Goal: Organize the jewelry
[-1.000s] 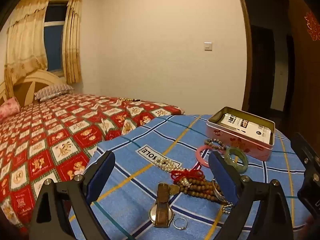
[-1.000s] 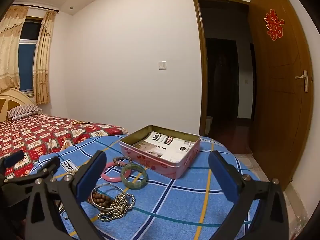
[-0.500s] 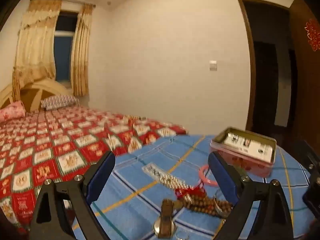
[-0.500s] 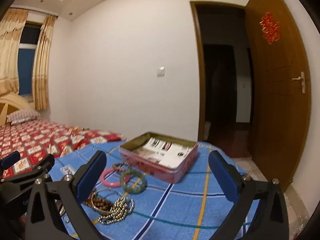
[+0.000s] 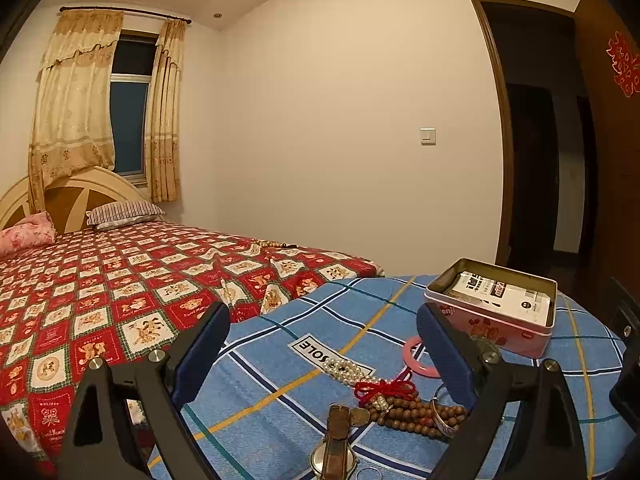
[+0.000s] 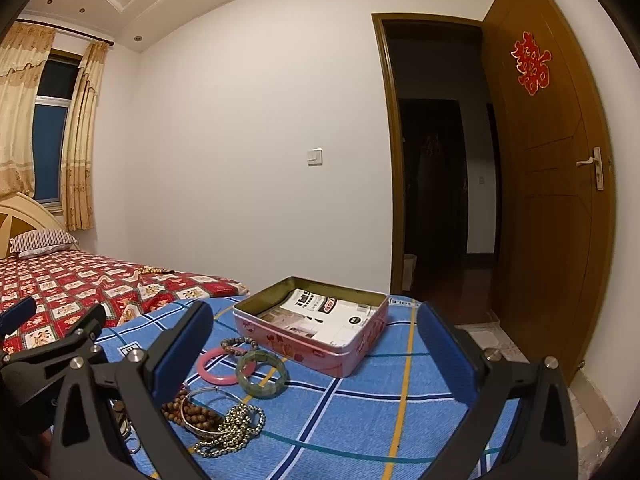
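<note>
1. The bed [image 5: 120, 280] carries a red patterned cover, and a blue checked cloth [image 6: 360, 412] is spread at its foot, where all the jewelry lies.
2. A pink tin [image 6: 316, 334] with no lid on it sits on the cloth, its inside holding printed paper packets [image 6: 328, 316].
3. The left gripper [image 5: 324, 352] hangs above the near pile with its jaws spread wide and nothing between them; the right gripper [image 6: 314, 348] is likewise wide and holds nothing, with the tin seen between its fingers.
4. A green stone bangle [image 6: 262, 374] lies just in front of the tin, touching a pink bangle [image 6: 218, 366] at its side.
5. A brown wooden bead string [image 5: 412, 416] is heaped near the cloth's front, with a thin silver bangle [image 6: 200, 408] lying over it.
6. A pearl strand [image 5: 352, 372] ends in a red knotted cord [image 5: 384, 390] beside the wooden beads.
7. A dull metal bead chain [image 6: 232, 428] is bunched against the wooden beads.
8. A small dark bead bracelet [image 6: 240, 346] rests against the pink bangle, next to the tin wall.
9. A watch [image 5: 334, 452] with a brown strap lies nearest the left camera, a small plain ring [image 5: 370, 474] just beside it.
</note>
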Demonstrator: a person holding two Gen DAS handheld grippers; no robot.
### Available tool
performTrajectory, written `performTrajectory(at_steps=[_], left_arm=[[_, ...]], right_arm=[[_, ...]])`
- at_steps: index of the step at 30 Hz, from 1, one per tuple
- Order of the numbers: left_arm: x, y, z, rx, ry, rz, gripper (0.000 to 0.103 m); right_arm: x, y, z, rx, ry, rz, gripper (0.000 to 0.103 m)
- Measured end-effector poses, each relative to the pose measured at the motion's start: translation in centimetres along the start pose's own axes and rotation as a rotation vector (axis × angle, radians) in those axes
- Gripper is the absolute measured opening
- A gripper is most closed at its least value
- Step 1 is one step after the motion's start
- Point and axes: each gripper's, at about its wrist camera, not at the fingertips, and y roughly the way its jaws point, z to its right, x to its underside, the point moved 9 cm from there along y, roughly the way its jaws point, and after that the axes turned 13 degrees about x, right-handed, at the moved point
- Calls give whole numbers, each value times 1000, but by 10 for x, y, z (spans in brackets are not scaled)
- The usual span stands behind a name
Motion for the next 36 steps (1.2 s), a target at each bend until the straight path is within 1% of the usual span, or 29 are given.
performTrajectory(at_steps=[36], left_arm=[[1, -2, 1, -1, -2, -5, 94]], right_arm=[[3, 0, 0, 0, -1, 2, 103]])
